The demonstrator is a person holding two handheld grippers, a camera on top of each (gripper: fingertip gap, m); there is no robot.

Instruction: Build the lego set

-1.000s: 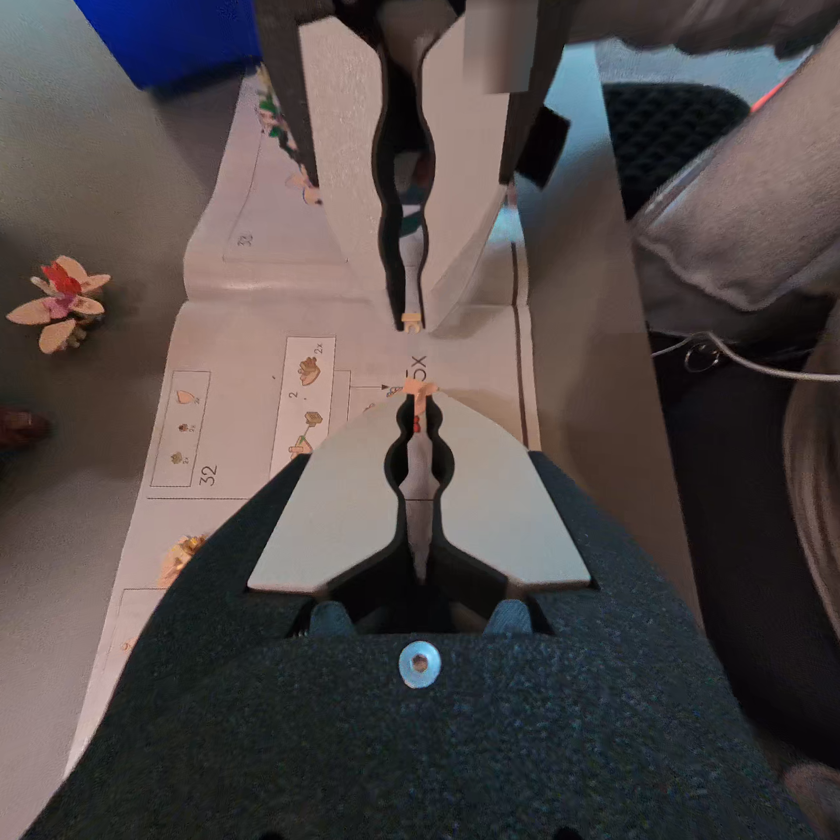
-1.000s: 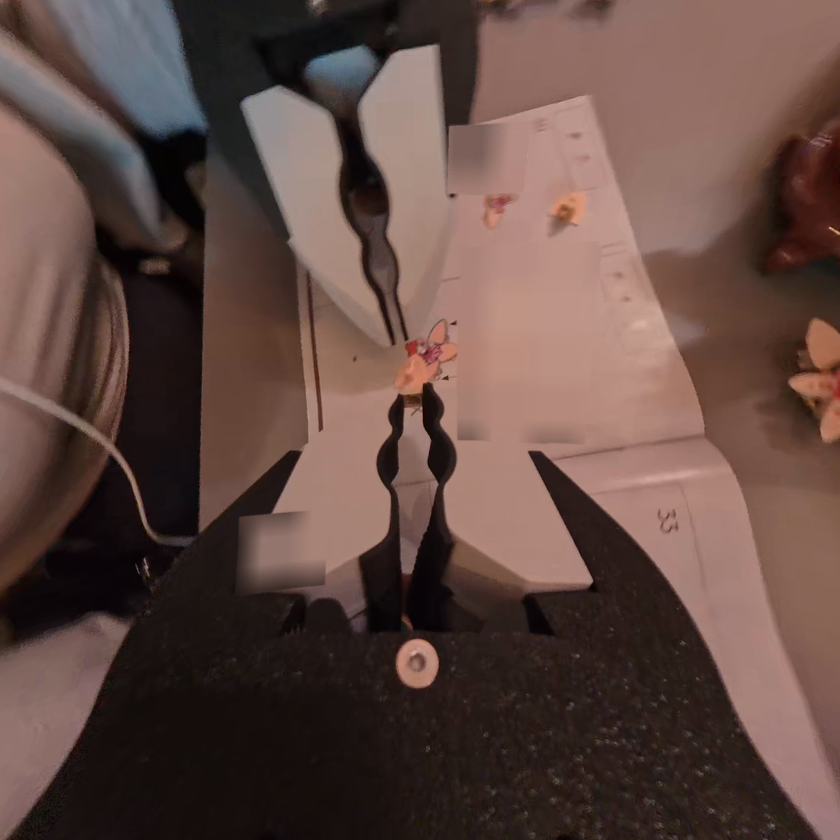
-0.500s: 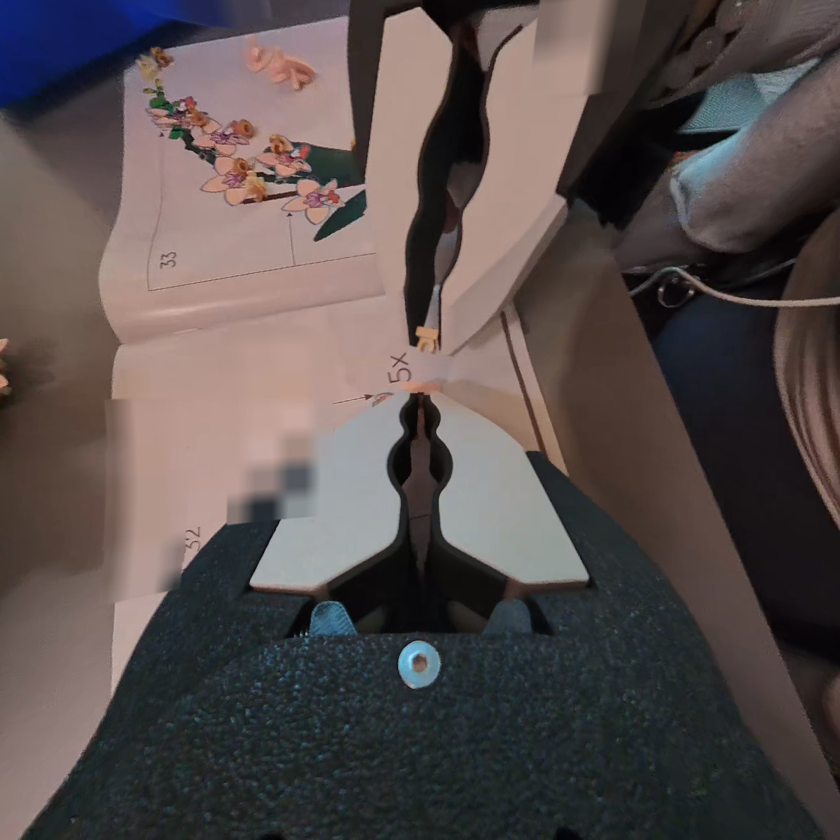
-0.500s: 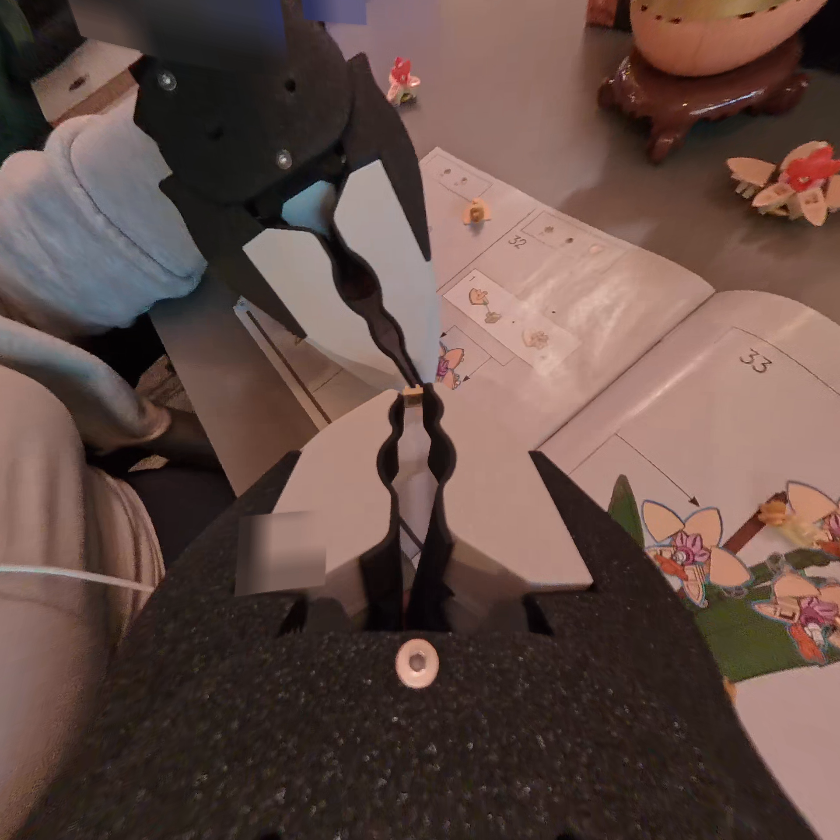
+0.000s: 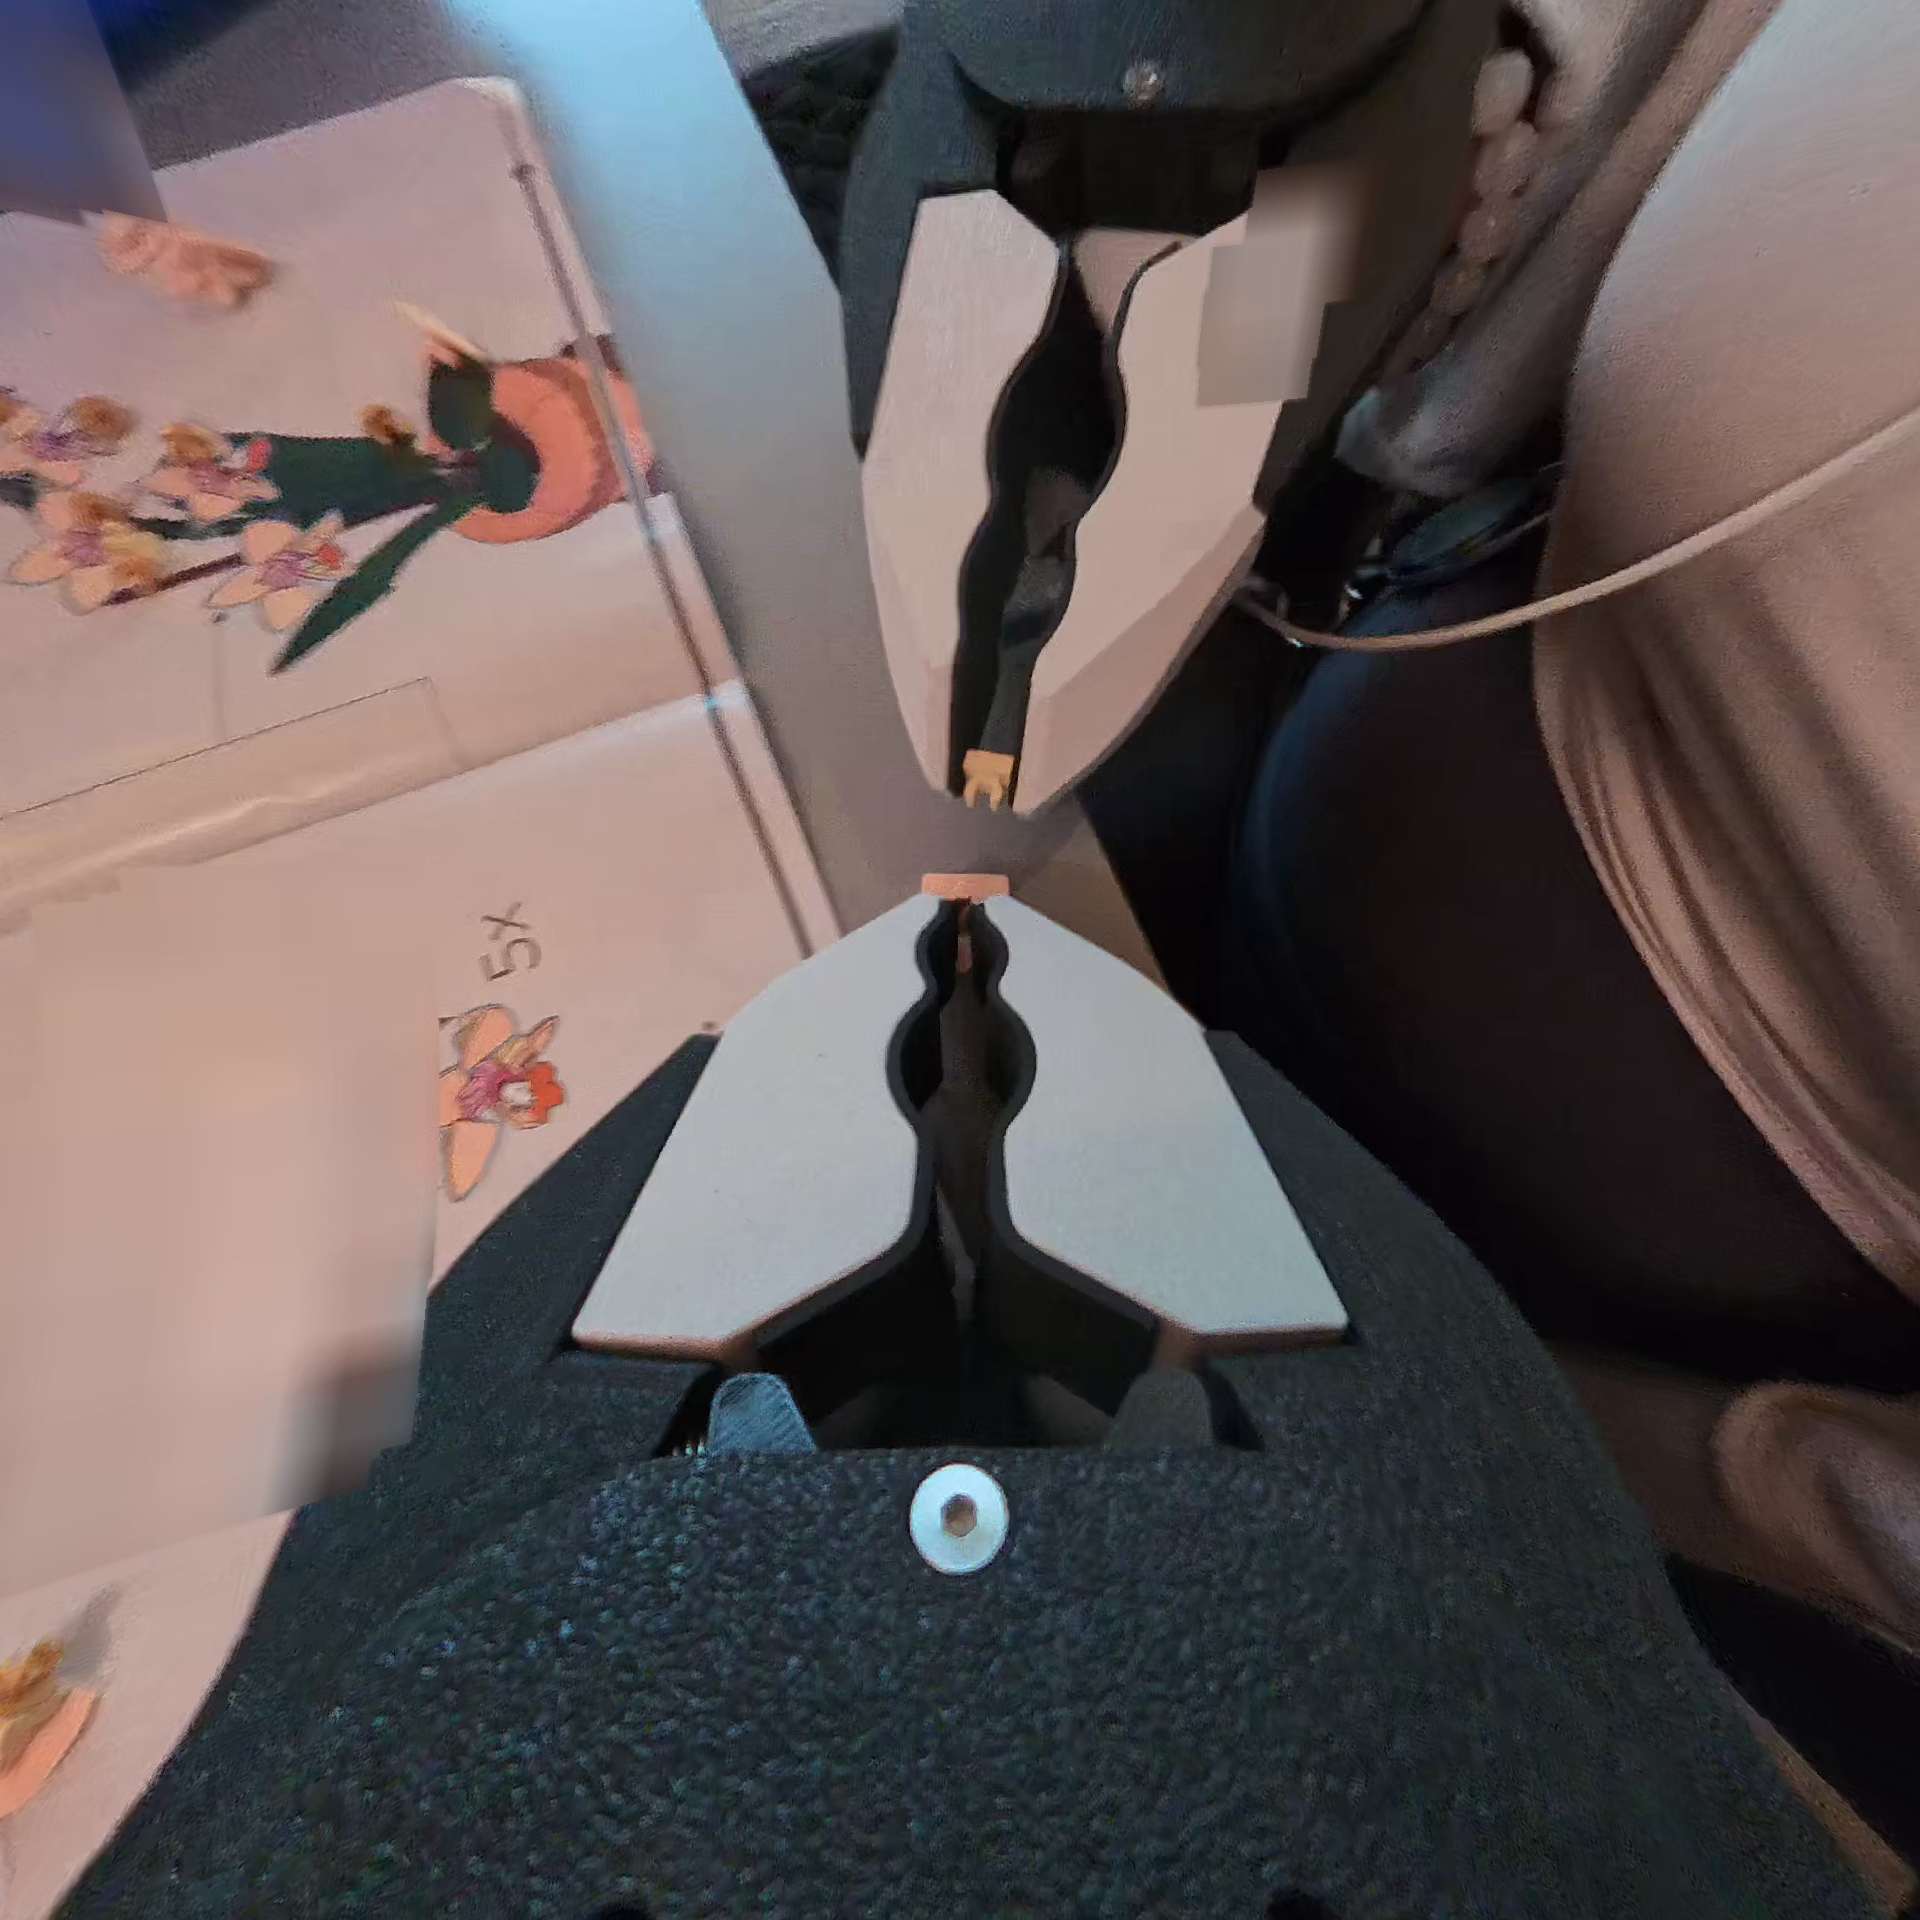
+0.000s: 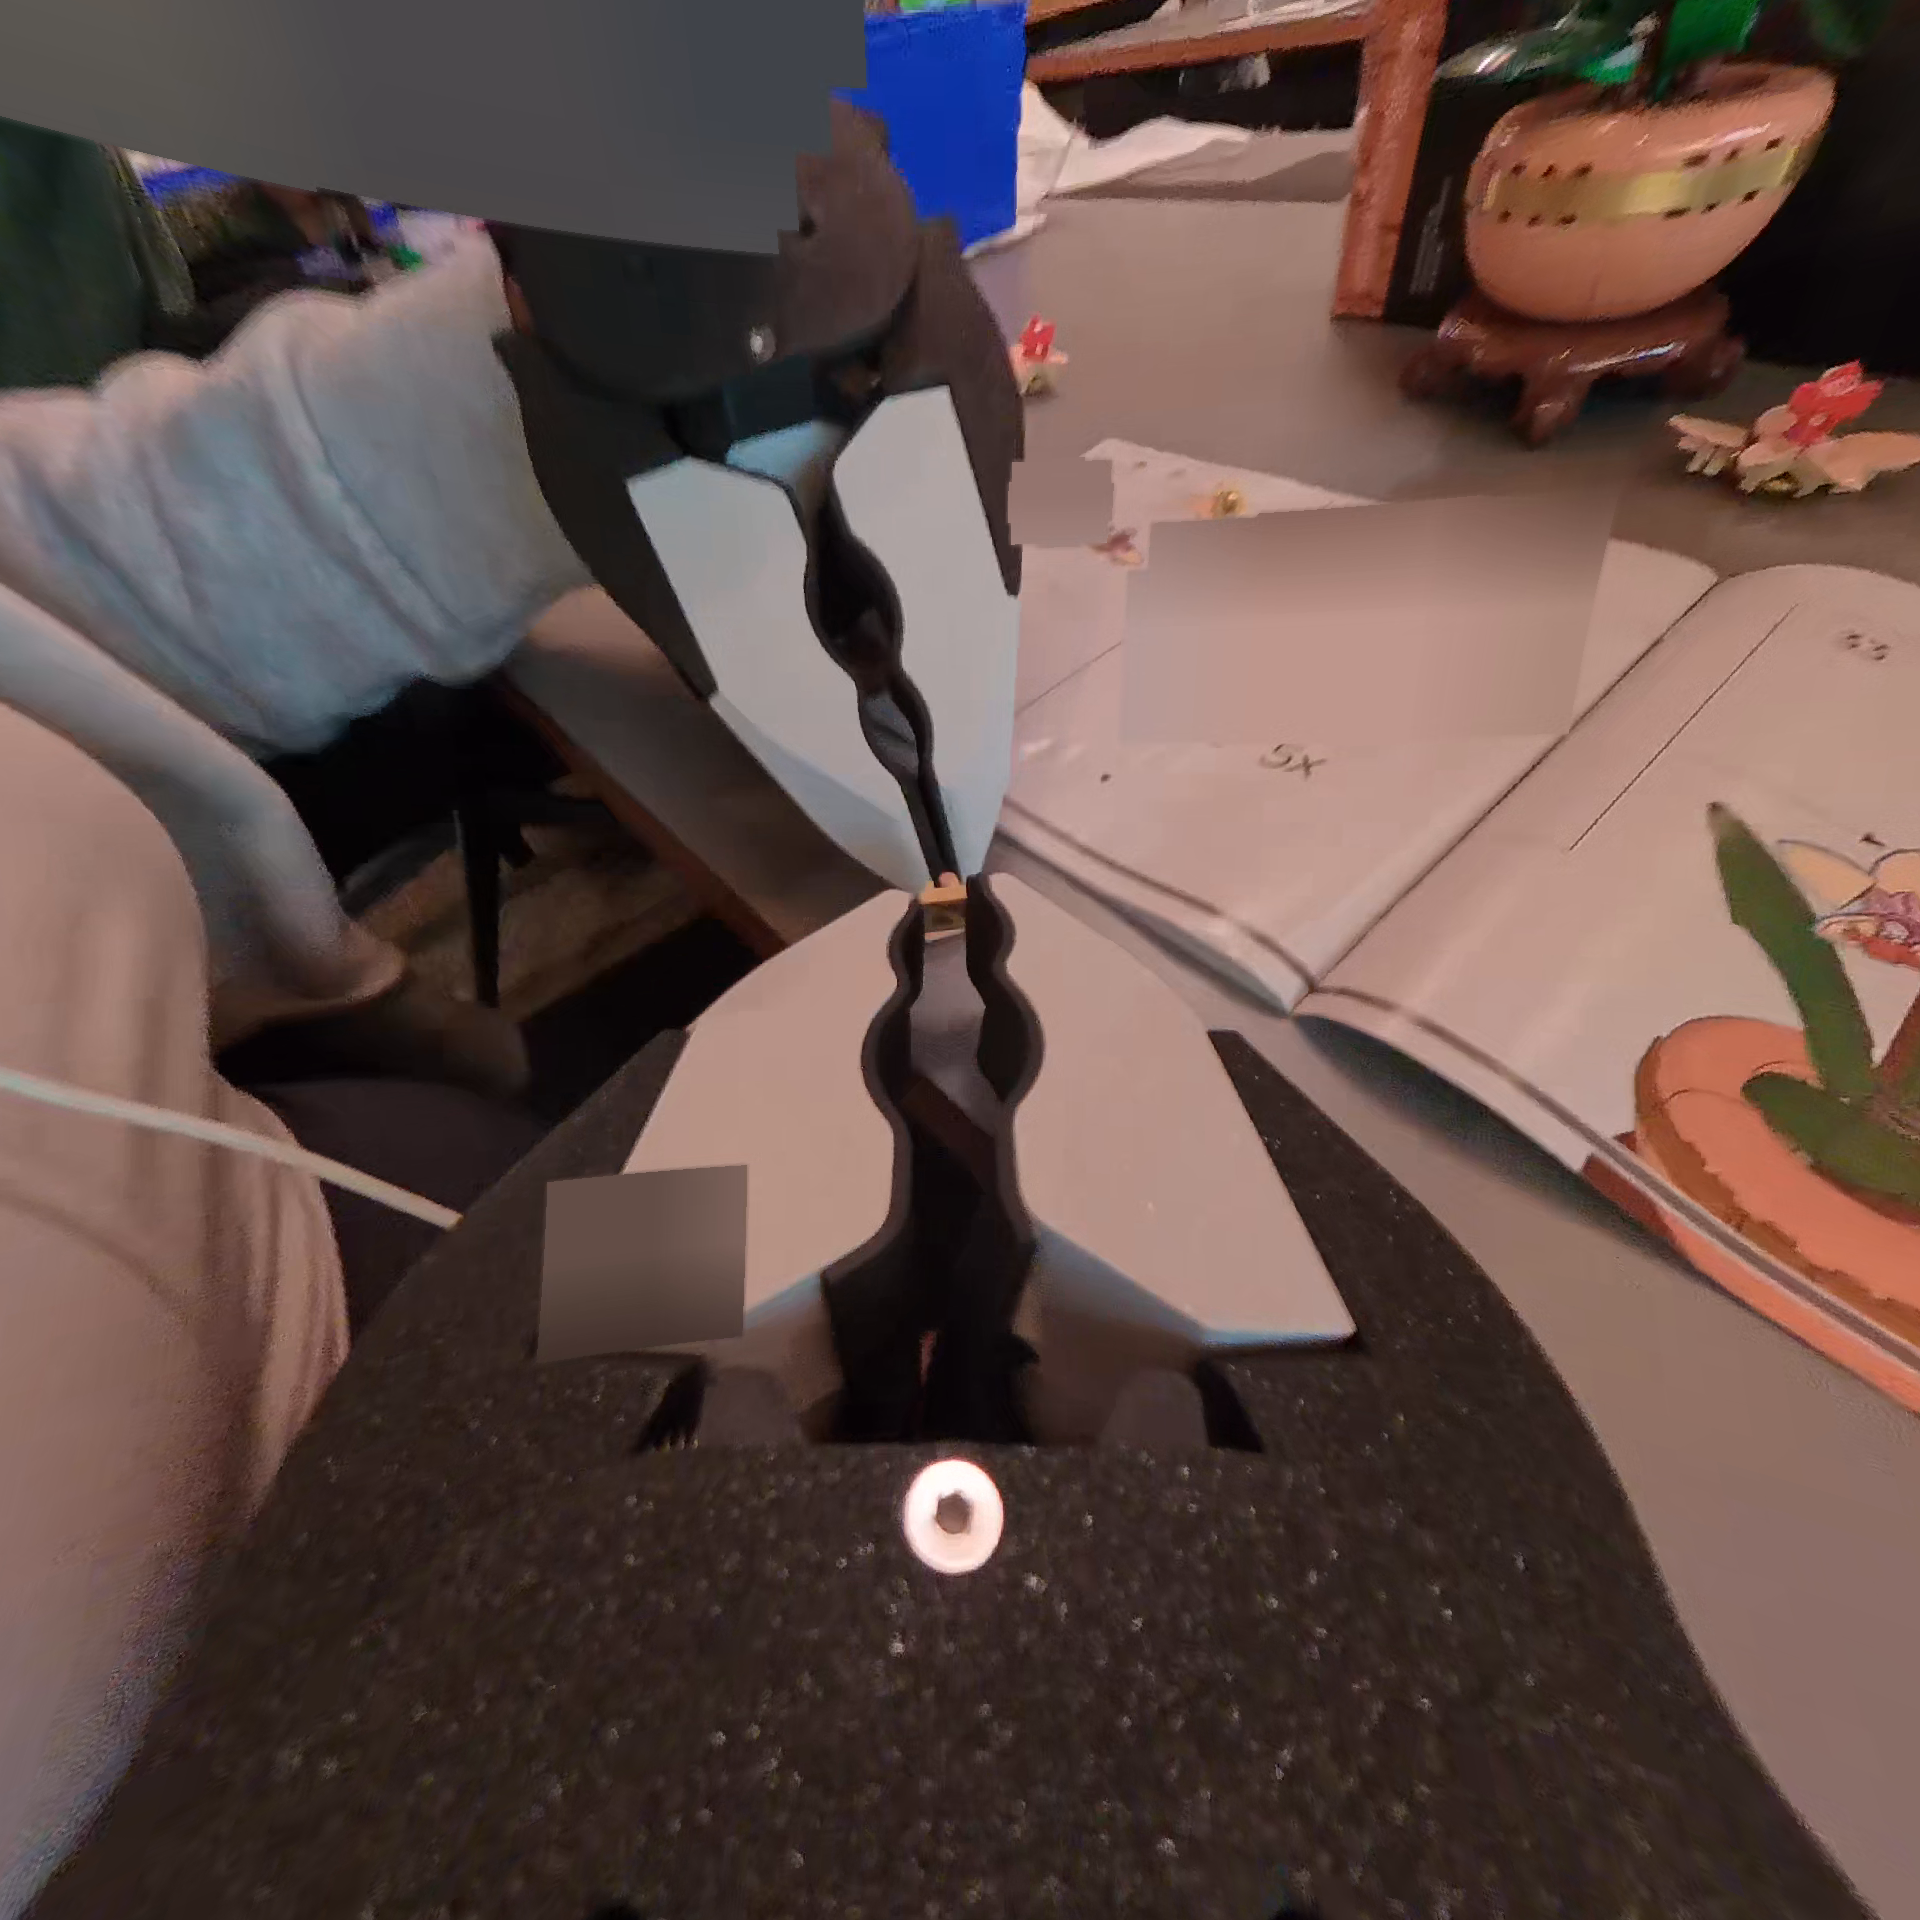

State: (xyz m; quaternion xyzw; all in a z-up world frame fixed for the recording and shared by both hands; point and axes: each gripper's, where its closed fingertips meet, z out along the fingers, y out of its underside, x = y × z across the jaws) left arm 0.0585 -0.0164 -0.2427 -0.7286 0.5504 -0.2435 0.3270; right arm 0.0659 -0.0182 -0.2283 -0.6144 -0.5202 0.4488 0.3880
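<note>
Both grippers have lifted off the booklet (image 5: 582, 894): left gripper (image 5: 964, 902) pinches a pale plate (image 5: 964, 884), right gripper (image 5: 985, 795) a tan clip (image 5: 985, 779), centre frame, unjoined; finished flowers (image 6: 1797, 447) upper right

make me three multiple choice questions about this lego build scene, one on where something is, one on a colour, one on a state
1. Where is the open instruction booklet?
A. flat on the table
B. held in a gripper
C. on the floor

2. What colour is the small piece in the right gripper?
A. blue
B. tan
C. black

3. How are the left gripper jaws?
A. wide open
B. shut on a thin peach piece
C. out of view

Answers:
1 A, its pages lie spread on the grey table.
2 B, it shows tan at the tips.
3 B, the piece sits pinched at the tips.
</note>
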